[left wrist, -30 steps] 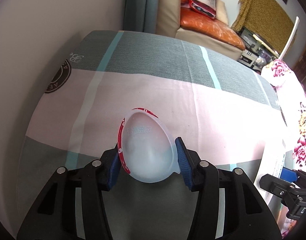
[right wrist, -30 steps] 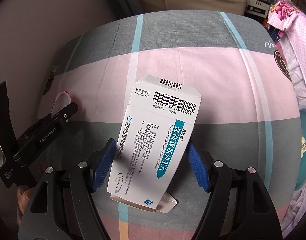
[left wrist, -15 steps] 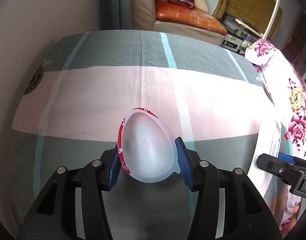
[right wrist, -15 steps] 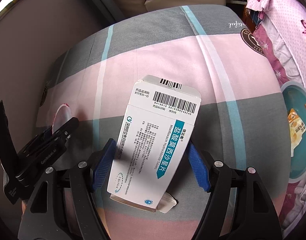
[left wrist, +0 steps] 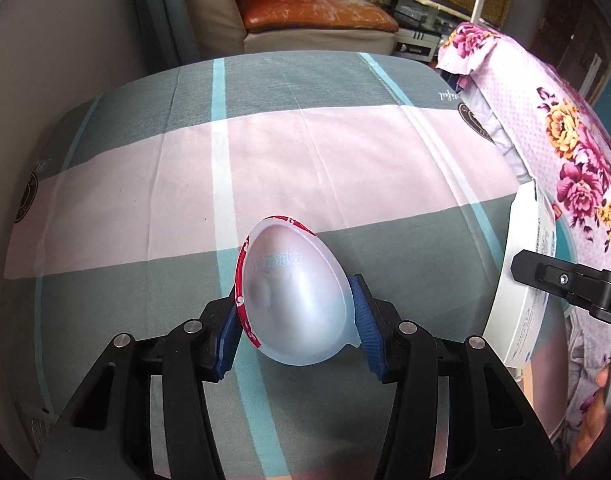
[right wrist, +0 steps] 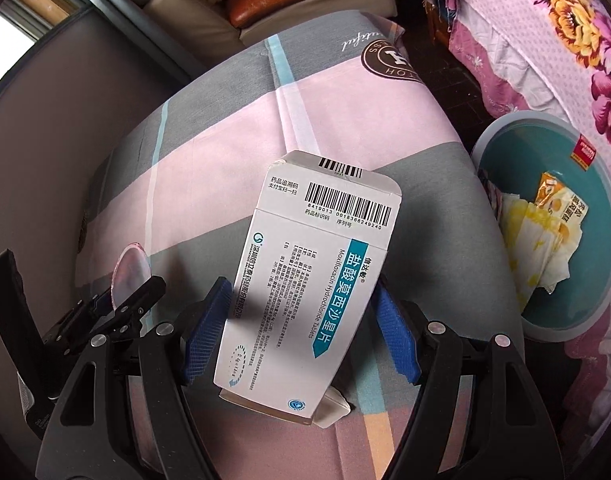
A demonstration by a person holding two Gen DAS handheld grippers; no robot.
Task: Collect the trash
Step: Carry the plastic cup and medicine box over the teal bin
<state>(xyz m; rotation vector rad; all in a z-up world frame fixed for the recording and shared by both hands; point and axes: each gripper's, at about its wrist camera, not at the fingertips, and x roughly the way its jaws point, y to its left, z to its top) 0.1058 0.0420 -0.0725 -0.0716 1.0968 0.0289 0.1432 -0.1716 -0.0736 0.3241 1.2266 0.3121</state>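
Left tongs (left wrist: 295, 312) clenched on the egg-shaped cup (left wrist: 295, 296), blue pads (left wrist: 365, 320) pressing both its sides, red rim turned left. Right tongs (right wrist: 301, 328) clamped on the box (right wrist: 305, 280), barcode end sticking out forward, a torn flap at the near end. Under both, the striped bed (left wrist: 325, 152), bare and flat ahead of the left tongs, wall (left wrist: 65, 40) close on its left edge. Right of the right tongs, past the bed's edge, the basin (right wrist: 585, 320) sits low with wrappers (right wrist: 541, 232) inside, floral cloth (right wrist: 545, 20) beyond it. Sofa (left wrist: 313, 20) past the far edge.
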